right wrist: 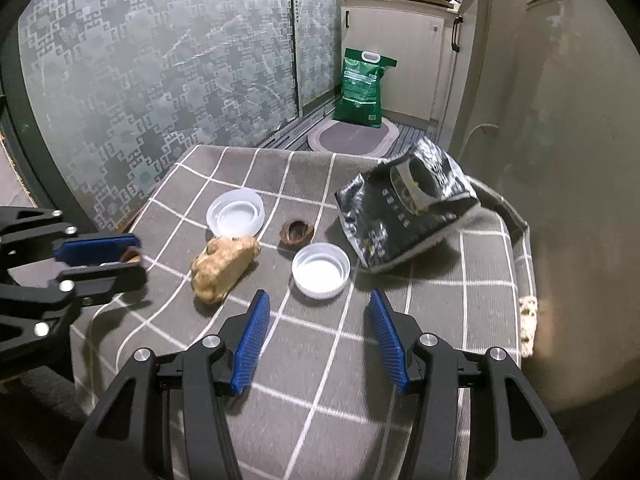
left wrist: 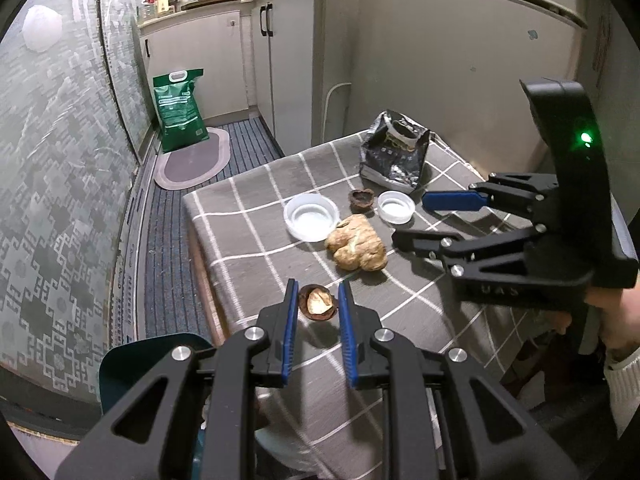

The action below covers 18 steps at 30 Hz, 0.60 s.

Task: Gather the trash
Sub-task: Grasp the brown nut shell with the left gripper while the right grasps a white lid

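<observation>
Left wrist view shows your left gripper (left wrist: 318, 304) with its jaws clamped on a nut shell half (left wrist: 317, 303) at the table's (left wrist: 240, 264) near left edge. Your right gripper (right wrist: 316, 312) hangs open and empty, the small white cap (right wrist: 321, 269) just beyond it. Two caps, another shell (right wrist: 297, 233), a ginger-like lump (right wrist: 224, 268) and the foil bag (right wrist: 408, 216) remain, so I judge collecting barely begun.

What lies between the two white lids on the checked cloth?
An empty brown nutshell half lies between the larger lid and the smaller lid, slightly behind their line, with the ginger root in front. The right wrist view shows it best.
</observation>
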Available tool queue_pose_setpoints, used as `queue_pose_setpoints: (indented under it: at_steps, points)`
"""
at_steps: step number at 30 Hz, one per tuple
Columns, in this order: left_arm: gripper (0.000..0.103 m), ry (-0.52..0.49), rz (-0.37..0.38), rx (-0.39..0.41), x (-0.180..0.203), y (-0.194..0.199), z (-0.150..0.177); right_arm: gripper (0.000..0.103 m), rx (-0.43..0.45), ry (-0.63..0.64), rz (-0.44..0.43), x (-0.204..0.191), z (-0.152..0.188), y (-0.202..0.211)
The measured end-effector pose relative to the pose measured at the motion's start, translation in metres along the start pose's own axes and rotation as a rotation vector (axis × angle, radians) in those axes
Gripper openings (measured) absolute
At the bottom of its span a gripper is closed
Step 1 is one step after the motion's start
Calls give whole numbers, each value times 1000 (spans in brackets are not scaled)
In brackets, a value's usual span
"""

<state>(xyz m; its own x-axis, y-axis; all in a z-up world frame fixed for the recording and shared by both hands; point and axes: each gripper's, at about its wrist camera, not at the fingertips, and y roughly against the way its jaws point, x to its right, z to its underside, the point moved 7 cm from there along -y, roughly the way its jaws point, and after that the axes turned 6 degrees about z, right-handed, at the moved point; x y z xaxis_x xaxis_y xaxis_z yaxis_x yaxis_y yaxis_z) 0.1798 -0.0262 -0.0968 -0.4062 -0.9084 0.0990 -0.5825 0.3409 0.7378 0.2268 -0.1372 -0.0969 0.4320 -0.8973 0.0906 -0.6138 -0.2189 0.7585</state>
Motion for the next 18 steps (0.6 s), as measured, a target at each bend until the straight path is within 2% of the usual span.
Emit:
queue_pose_setpoints:
  at_steps: [6,9,10,11,18]
  points:
    - [21,33,-12,-1,-20,10,9,51,5,-38,4,-1,-11,-11]
    - [21,55,-18,7,-32,17,14,40,12,-48,21,-1,-14,-13]
    - [21,64,-20,10,-35,20,16,32,12,-52,24,-1,-15,-14]
    - [21,72,-22,13,-39,22,17,30,10,-55,29,-2,-16,-14]
    - [21,132,-47,28,-72,37,29,30,-14,-71,62,-8,-14,-1]
